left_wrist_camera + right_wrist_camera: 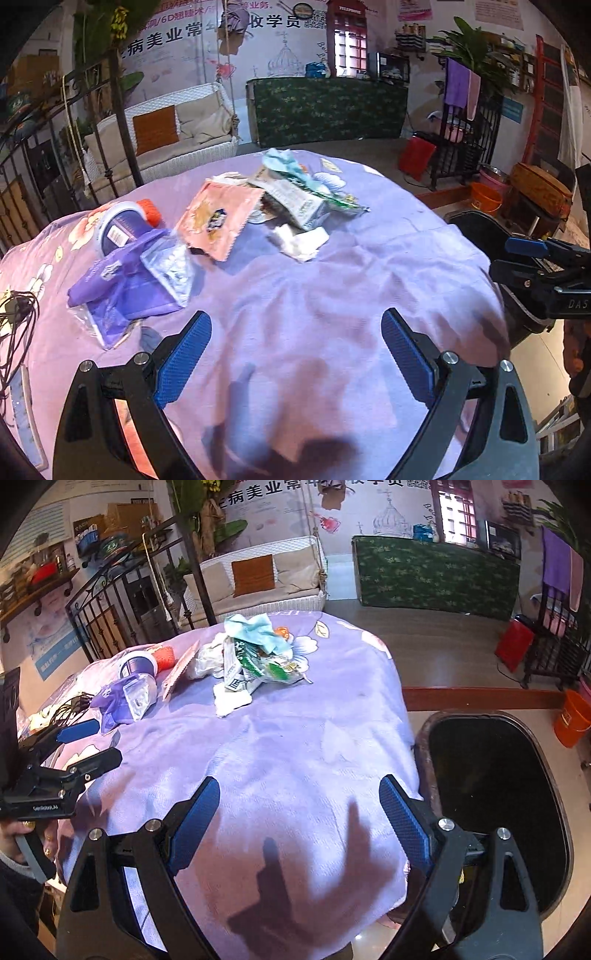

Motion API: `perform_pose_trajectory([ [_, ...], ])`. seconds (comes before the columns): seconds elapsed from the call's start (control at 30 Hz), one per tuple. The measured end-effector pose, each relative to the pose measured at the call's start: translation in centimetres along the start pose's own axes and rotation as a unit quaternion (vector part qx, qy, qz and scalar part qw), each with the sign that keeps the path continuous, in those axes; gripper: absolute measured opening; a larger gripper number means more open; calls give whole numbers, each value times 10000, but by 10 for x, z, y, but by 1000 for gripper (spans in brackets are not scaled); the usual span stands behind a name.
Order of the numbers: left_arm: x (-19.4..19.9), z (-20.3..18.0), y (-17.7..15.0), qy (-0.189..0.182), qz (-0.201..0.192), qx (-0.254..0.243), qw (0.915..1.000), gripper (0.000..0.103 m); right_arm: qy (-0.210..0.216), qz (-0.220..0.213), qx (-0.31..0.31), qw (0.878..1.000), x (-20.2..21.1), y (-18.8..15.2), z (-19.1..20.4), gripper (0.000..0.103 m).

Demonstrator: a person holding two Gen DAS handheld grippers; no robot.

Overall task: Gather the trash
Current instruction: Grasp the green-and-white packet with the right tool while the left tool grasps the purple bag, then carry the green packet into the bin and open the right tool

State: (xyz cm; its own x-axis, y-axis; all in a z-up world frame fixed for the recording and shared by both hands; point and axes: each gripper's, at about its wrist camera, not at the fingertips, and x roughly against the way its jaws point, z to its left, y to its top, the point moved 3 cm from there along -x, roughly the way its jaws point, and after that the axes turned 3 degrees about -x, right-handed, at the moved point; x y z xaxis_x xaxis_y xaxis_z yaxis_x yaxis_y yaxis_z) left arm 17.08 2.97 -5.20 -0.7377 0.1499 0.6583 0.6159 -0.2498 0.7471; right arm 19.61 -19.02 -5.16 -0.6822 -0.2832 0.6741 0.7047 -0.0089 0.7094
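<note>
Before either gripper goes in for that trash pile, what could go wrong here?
Loose purple bedsheet: a low pinch may catch fabric along with a wrapper.

The purple-labelled tub lies on its side under a purple bag, so pulling the bag could roll it.

Black cables lie near the left gripper; it could snag them.

The right gripper is open and empty.

Bare purple cloth (314, 295) ahead, trash pile (288, 199) beyond, bin (495, 794) alongside
</note>
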Motion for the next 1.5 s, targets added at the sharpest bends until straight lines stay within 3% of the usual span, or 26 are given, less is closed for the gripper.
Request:
perform_pose_trajectory([
  [0.2, 4, 60, 3, 602, -5, -146, 9981, 93, 97, 94, 545, 9984, -26, 20, 34, 87],
  [0.37, -3, 111, 12, 768, 123, 21, 9970, 93, 73, 170, 976, 9951, -55, 41, 50, 83],
  [0.53, -21, 144, 9, 714, 438, -37, 9965, 93, -168, 345, 1416, 9892, -91, 64, 57, 77],
  [0.73, -49, 155, 12, 658, 832, -598, 9926, 92, -498, 460, 1987, 9777, -126, 81, 65, 70],
  [0.87, -66, 156, 11, 522, 1157, -854, 9882, 74, -713, 450, 2290, 9698, -144, 89, 72, 61],
  [1.0, -68, 154, 8, 498, 1216, -880, 9874, 55, -934, 458, 2444, 9641, -153, 90, 73, 21],
  [1.03, -66, 153, 8, 481, 1193, -832, 9882, 53, -932, 470, 2402, 9651, -154, 90, 72, 15],
  [1.2, -53, 143, 6, 426, 1088, -706, 9906, 29, -800, 370, 2212, 9712, -142, 85, 66, 11],
  [1.5, -20, 125, 9, 414, 587, -179, 9973, 18, -463, -8, 1672, 9848, -100, 76, 54, 8],
])
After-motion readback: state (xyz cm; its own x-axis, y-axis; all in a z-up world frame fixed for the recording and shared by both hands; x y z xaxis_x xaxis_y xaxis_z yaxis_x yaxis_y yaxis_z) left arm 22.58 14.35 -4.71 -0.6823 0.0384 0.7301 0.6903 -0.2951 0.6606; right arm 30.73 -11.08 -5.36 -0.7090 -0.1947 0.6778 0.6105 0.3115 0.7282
